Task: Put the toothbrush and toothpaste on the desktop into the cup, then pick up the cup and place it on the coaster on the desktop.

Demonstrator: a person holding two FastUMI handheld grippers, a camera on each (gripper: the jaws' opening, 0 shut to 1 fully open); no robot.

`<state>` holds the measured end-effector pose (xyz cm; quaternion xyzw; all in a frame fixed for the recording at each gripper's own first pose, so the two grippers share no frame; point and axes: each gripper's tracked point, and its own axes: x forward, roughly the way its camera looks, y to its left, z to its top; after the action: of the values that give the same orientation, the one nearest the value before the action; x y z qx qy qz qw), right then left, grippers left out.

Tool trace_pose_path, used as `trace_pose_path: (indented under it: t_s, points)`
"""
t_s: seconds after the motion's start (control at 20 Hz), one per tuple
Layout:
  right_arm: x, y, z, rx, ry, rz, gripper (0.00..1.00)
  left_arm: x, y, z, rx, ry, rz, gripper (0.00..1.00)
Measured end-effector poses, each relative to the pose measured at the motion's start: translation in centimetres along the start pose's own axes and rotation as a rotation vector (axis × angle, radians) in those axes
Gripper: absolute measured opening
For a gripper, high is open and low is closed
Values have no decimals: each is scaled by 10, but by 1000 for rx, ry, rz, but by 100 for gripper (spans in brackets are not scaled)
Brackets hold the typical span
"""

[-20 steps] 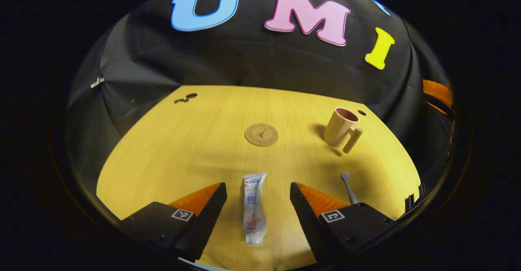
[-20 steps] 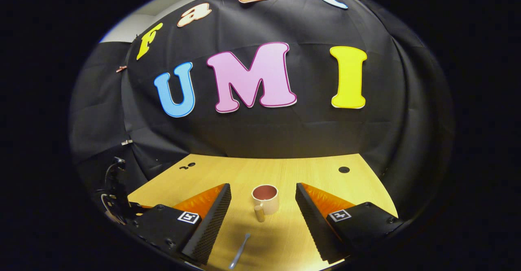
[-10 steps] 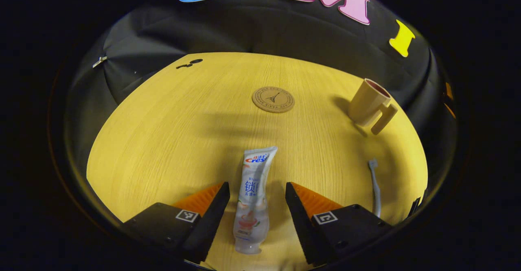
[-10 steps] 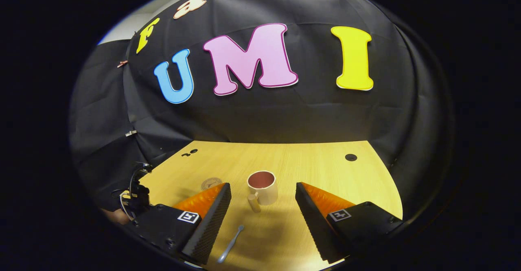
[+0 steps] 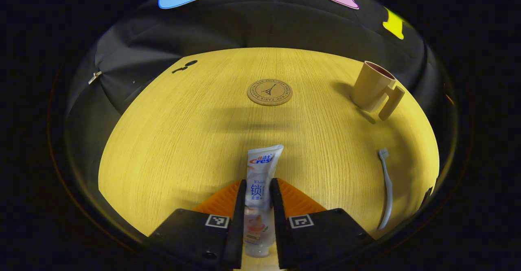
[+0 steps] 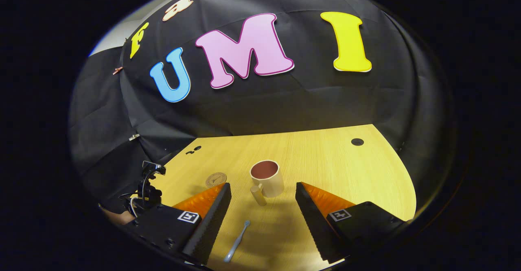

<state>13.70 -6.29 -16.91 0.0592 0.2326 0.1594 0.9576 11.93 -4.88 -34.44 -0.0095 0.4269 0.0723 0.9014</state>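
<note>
In the left gripper view the white toothpaste tube (image 5: 260, 169) lies on the wooden desktop (image 5: 175, 132), and my left gripper (image 5: 258, 186) is shut on its middle, both fingers pressing its sides. Ahead sits the round cork coaster (image 5: 269, 92). The beige cup (image 5: 372, 87) stands at the right with its handle toward me, and the pale toothbrush (image 5: 386, 187) lies near the right edge. In the right gripper view my right gripper (image 6: 262, 191) hangs open above the desk, with the cup (image 6: 267, 177) ahead between its fingers and the toothbrush (image 6: 237, 241) lying below.
Black cloth walls close the desk on all sides. A dark round hole (image 6: 357, 141) marks the far right of the desktop and small dark marks (image 5: 185, 65) the far left. The other gripper's body and cable (image 6: 144, 187) show at the right gripper view's left edge, near the coaster (image 6: 215, 179).
My left gripper came down over the toothpaste tube and closed from wide open onto it. The right gripper drifted slightly, staying open above the cup and toothbrush.
</note>
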Motion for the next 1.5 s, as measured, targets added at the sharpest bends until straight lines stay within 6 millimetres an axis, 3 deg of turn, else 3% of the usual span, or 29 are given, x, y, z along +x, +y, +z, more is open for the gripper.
trace_pose_path:
  t_s: [0.15,0.2,0.25,0.45,0.65,1.0,1.3,1.5]
  points:
    - [-6,2,-10,9,29,-10,98,-1,-1,1,-18,-3,-9,29]
    - [-7,2,-14,12,41,-15,98,-1,-1,2,-20,-2,-13,30]
    - [-8,2,-20,17,54,-21,98,-2,-1,0,-19,2,-15,22]
    - [-8,0,-43,44,121,-62,98,-10,3,-2,29,12,-12,24]
    - [-3,11,-80,100,226,-86,98,-32,7,6,38,-28,-46,23]
    - [16,24,-139,57,373,-154,99,-69,33,20,68,-98,-73,23]
    - [31,26,-189,-14,505,-249,99,-75,67,4,107,-121,-63,23]
    - [34,37,-208,-23,558,-291,99,-76,85,-3,91,-129,-93,23]
